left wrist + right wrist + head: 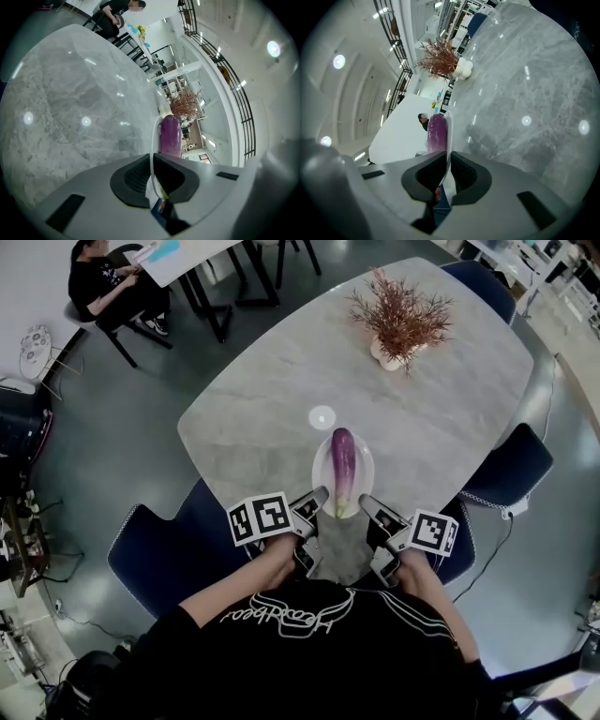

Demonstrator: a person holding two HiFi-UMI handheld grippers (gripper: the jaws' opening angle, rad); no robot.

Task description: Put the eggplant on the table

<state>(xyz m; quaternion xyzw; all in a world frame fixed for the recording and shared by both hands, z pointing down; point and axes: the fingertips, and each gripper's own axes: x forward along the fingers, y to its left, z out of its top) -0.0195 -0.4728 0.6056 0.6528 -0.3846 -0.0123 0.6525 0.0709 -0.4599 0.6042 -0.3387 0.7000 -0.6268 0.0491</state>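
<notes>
Purple eggplant (344, 468) along white plate (321, 474), stem toward the person

Dried reddish plant (401, 307) in pale vase (384, 352); navy chair (511, 465) right; person (98, 282) seated at white desk (187, 254).

I'm seeing glossy purple eggplant (344, 468), greening at stem end; white plate (322, 470); desk (281, 381) showing pale grey marble veining. Left gripper (319, 495), right gripper (367, 502) wearing black-and-white square markers. Plant (401, 310) showing rust-red; chairs (150, 549) navy.
</notes>
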